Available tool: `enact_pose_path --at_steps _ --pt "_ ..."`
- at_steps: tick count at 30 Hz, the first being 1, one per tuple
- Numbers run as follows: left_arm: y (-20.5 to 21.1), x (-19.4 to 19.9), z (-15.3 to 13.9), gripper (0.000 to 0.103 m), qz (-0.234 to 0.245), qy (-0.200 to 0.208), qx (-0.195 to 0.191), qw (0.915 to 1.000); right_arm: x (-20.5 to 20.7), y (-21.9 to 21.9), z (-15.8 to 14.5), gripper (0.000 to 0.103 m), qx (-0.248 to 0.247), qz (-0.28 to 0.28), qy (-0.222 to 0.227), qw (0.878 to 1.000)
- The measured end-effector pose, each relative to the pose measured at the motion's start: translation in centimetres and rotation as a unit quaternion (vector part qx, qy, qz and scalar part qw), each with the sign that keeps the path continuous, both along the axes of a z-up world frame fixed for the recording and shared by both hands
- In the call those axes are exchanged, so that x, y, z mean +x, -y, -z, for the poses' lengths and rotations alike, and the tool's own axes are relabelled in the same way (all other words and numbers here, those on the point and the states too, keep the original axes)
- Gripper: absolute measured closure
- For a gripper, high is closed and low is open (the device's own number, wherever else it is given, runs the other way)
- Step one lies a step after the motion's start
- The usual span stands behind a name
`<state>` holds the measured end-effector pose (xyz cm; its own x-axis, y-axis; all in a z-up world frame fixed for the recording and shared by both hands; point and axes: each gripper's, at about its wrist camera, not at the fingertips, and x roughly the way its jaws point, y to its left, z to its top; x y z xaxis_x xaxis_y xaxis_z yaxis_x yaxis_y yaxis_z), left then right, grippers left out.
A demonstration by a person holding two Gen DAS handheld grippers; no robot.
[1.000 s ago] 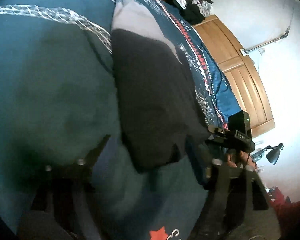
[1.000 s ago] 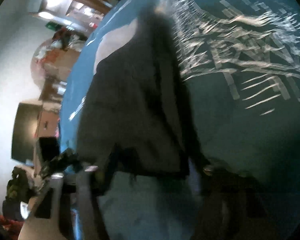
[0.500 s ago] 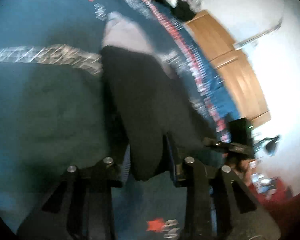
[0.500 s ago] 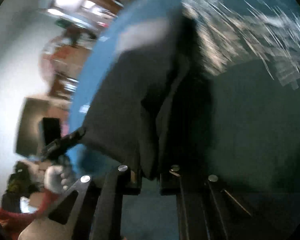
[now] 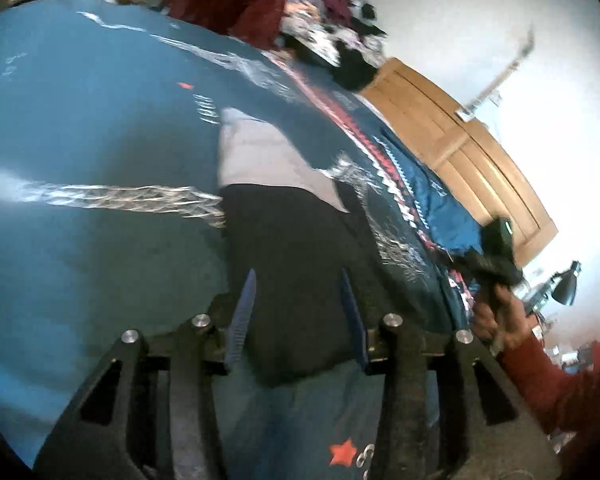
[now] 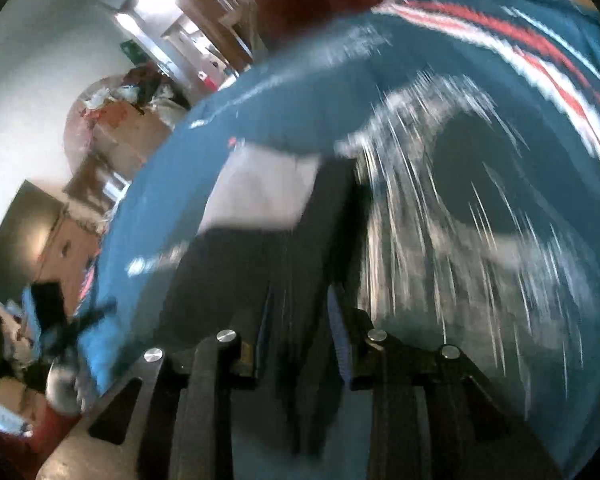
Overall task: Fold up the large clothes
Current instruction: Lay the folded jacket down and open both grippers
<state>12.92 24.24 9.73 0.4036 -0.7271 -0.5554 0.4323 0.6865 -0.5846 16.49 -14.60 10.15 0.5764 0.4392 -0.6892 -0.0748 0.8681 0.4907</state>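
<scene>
The dark garment (image 5: 296, 280) lies on the blue bedspread (image 5: 80, 128), running toward twelve o'clock. The left gripper (image 5: 300, 312) is spread apart over its hem; the right gripper (image 6: 300, 320) is likewise parted. Both should close evenly on matching corners.

A bed (image 5: 80, 120) under a blue printed cover carries a folded dark garment (image 5: 296, 264) with a grey end toward 12 o'clock; mixed clothes (image 5: 332, 28) heap at 1 o'clock.
</scene>
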Motion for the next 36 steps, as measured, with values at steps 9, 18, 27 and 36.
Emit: enact_pose_path --at_steps 9,18,27,36 --pt "6.5 -1.5 6.4 0.062 0.060 -0.034 0.047 0.9965 15.7 -2.5 8.5 0.095 -0.096 -0.002 -0.106 0.990" --pt "2.9 -3.6 2.6 0.052 -0.011 0.043 0.057 0.9974 -0.6 -7.2 -1.3 0.085 -0.154 -0.034 0.059 0.986" --pt "3.5 -2.6 6.5 0.048 -0.063 -0.020 0.133 0.9890 -10.6 -9.0 6.3 0.077 -0.156 -0.025 -0.018 0.987" --pt "2.9 -8.6 5.0 0.021 -0.137 0.004 0.204 0.9693 -18.7 -9.4 2.4 0.012 -0.202 0.075 -0.011 0.976"
